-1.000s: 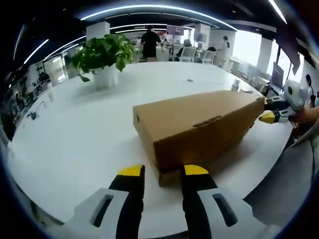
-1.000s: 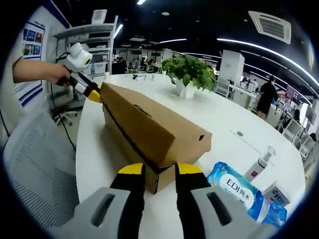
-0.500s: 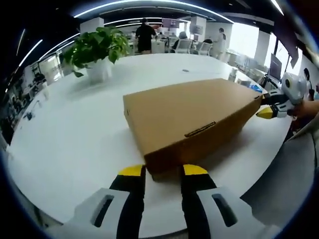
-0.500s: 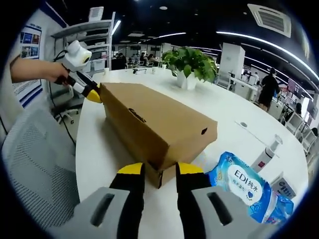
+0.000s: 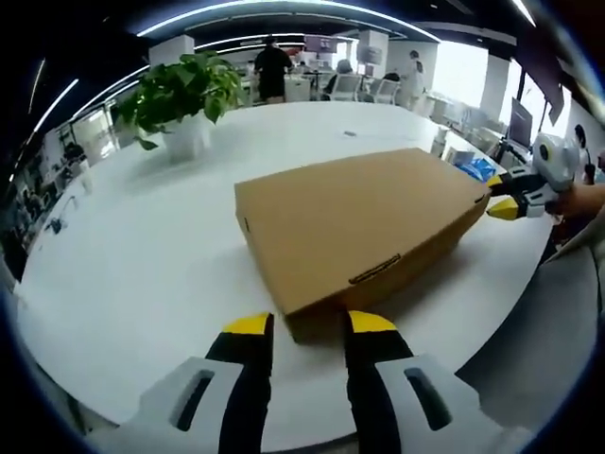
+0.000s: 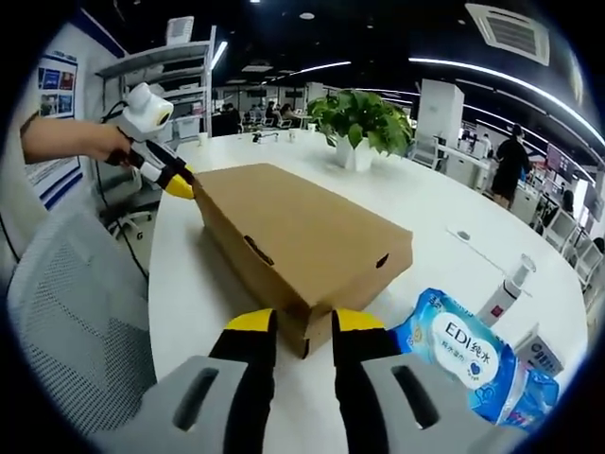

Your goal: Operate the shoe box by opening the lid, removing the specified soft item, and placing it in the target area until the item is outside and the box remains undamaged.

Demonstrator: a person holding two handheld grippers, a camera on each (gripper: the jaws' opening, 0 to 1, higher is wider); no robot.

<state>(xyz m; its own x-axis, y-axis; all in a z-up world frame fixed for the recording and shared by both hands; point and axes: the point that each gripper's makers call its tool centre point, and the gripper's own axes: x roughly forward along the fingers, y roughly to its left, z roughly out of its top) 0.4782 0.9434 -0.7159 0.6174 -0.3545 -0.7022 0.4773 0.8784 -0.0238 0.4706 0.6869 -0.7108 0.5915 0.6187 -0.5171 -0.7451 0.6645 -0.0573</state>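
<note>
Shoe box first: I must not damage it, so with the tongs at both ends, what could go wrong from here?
1. The box is plain cardboard, lid shut. The left tongs and right tongs sit at opposite end corners; uneven lifting could crease or tear the lid.
2. In the right gripper view, the wipes pack and a bottle lie close beside the box; a sliding box could knock them.

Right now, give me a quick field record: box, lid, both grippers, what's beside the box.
box: cardboard shoe box lying flat on the white table
lid: closed
left gripper: at one end of the box, jaws apart
right gripper: at the opposite end, jaws apart
beside box: blue wipes pack, small pump bottle
farther back: potted plant
</note>
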